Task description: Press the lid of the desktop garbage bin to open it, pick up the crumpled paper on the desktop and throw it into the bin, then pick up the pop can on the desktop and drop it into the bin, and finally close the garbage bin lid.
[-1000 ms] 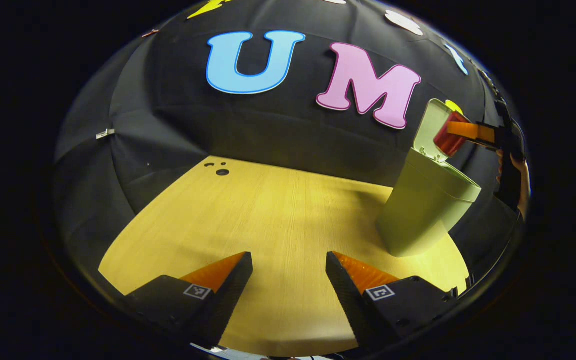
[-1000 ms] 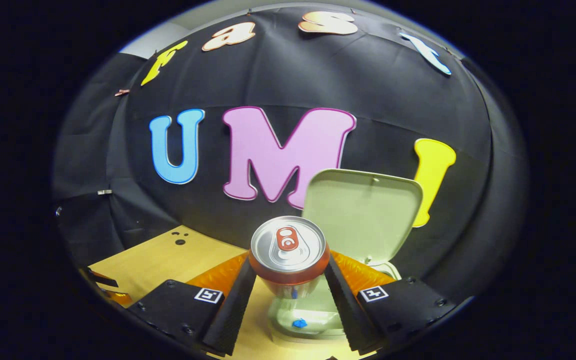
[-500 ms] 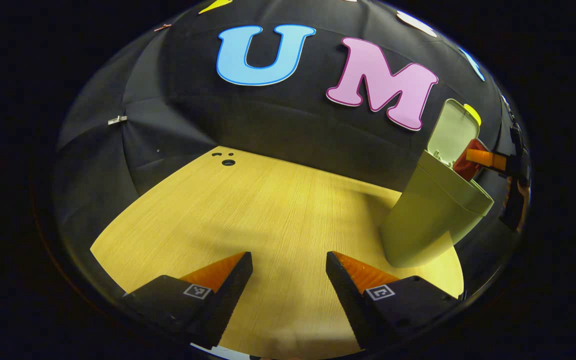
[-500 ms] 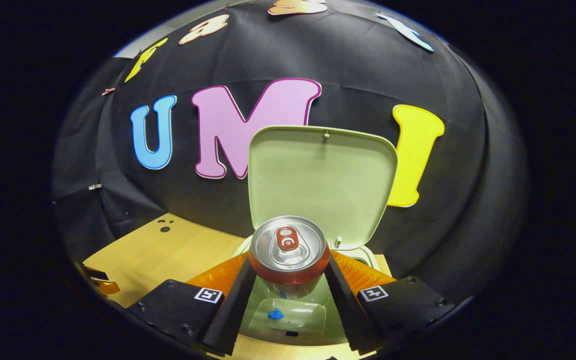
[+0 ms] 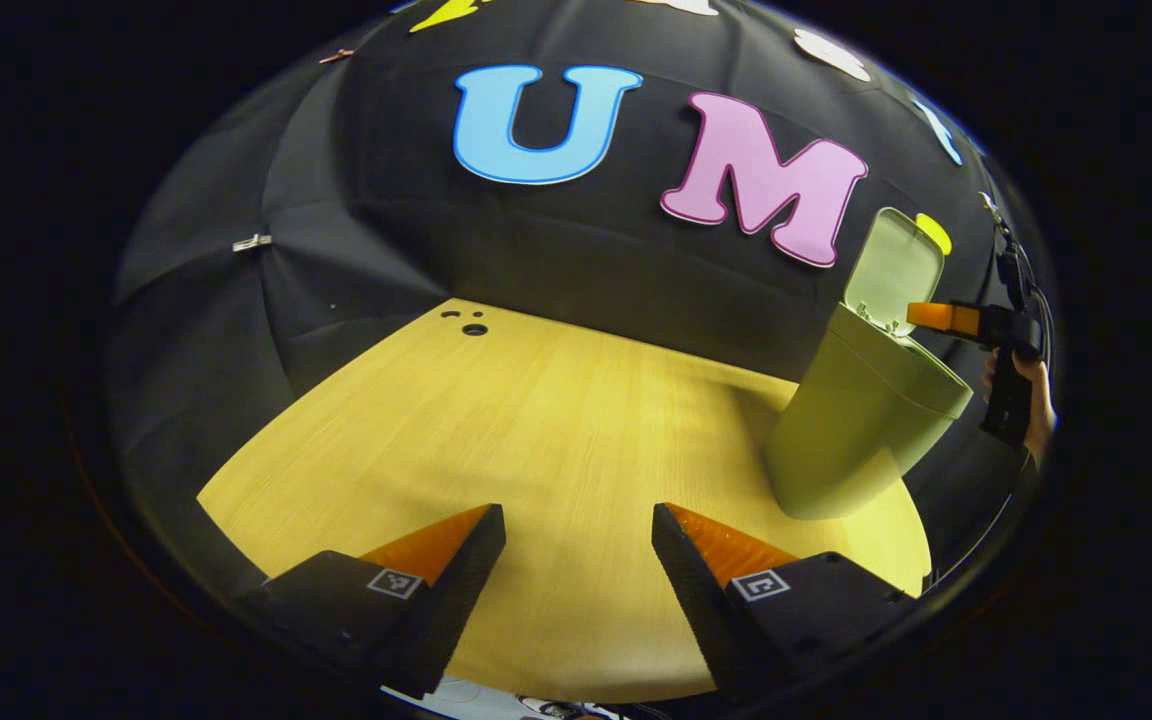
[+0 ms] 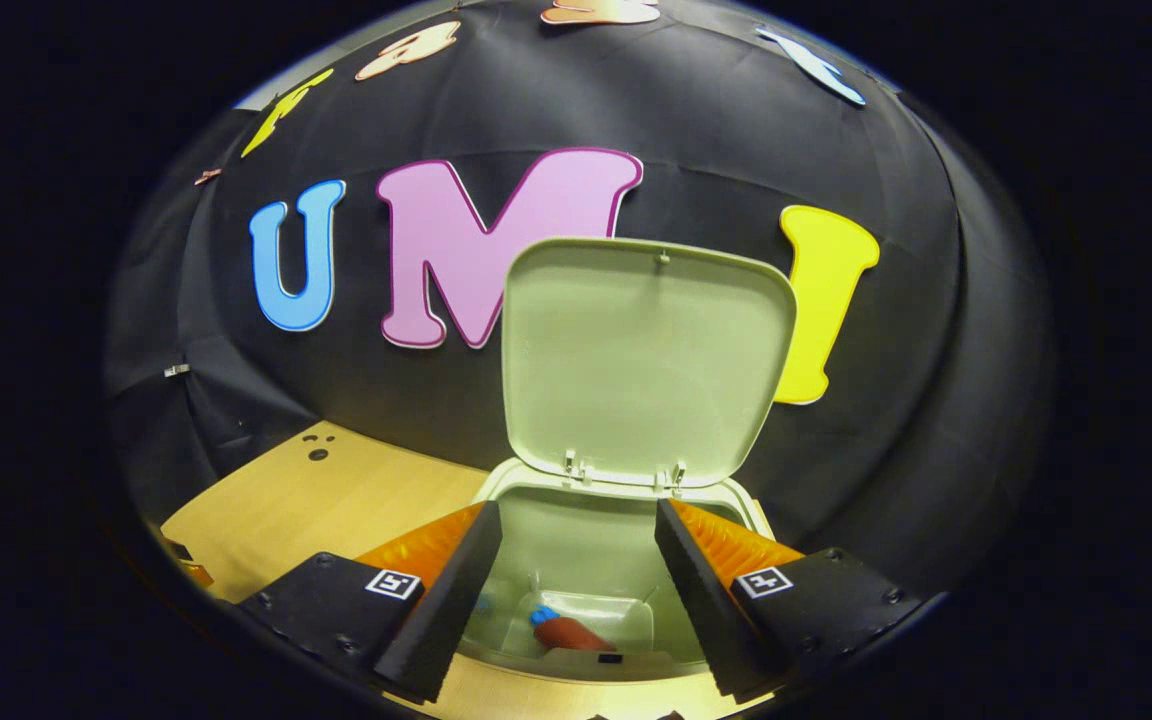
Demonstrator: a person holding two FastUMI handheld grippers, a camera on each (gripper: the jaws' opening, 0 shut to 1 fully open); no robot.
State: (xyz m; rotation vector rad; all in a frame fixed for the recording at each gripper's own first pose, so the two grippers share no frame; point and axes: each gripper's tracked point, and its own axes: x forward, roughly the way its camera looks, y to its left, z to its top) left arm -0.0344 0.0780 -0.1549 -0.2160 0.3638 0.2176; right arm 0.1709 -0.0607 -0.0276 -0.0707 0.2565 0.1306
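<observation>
Can (image 6: 568,632) dropped into bin (image 6: 751,512); right gripper (image 6: 578,600) now empty, lid (image 6: 646,360) upright.

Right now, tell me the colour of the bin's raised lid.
Pale green, matching the bin body. The lid shows best in the right gripper view, standing open.

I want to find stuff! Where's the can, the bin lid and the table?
can (image 6: 572,632), right gripper view, its side, inside the bin.
bin lid (image 6: 644,360), right gripper view, its inner face.
table (image 5: 536,430), left gripper view, bare top.

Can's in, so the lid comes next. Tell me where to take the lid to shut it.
Push the lid at its free top edge, coming from the front: it stands upright, hinged at the bin's back rim. The open right claw hovers over the opening.
</observation>
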